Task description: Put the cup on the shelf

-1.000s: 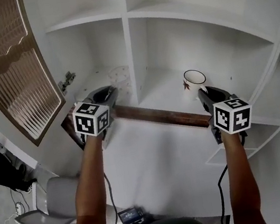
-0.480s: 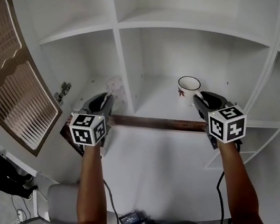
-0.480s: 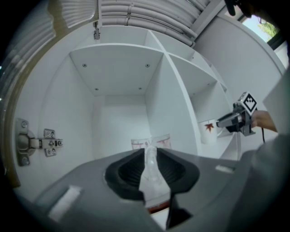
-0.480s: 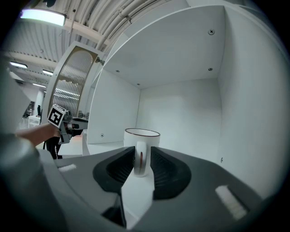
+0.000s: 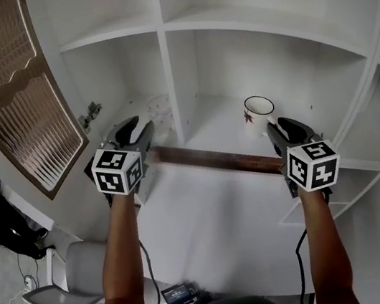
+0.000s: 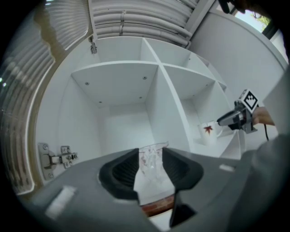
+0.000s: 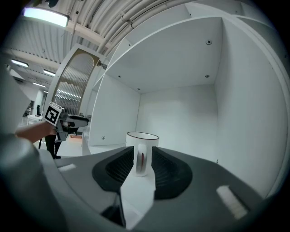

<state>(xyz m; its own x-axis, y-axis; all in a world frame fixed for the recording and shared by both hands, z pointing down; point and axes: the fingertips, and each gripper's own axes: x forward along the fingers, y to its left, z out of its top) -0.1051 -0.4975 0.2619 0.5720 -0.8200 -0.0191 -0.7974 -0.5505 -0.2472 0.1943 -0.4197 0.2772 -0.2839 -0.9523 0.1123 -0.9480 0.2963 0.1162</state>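
Change noted: the jaws of both grippers have just been opening; each pair now stands apart with the pads off the cup in front of it.
Left gripper (image 5: 134,129): released. In the left gripper view its pads are clear of the glass cup (image 6: 152,159), which shows in the gap between them, just past the tips. Whether the tips reach alongside the glass, I cannot tell.
Right gripper (image 5: 288,126): released. In the right gripper view the mug (image 7: 142,152) shows in the gap with its handle turned toward the camera, and daylight is visible on either side of it; nothing is grasped.
Glass cup, position: upright on the floor of the left compartment of the shelf (image 5: 170,78), near the dividing wall.
Mug, position: upright on the floor of the right compartment, white with a red leaf on its side, just ahead of the right gripper's tips, resting on its own base.
Surroundings: a brown strip (image 5: 213,159) runs along the front edge below both compartments; a door with a ribbed panel (image 5: 12,91) hangs open to the left.
Meaning for the task: in my judgement the placing is done on both sides, since each cup is carried by the shelf alone.
Remaining step, as judged: draw both grippers straight back, without brushing handle or glass.
Risk: the glass looks light and could tip at a nudge from a jaw tip.
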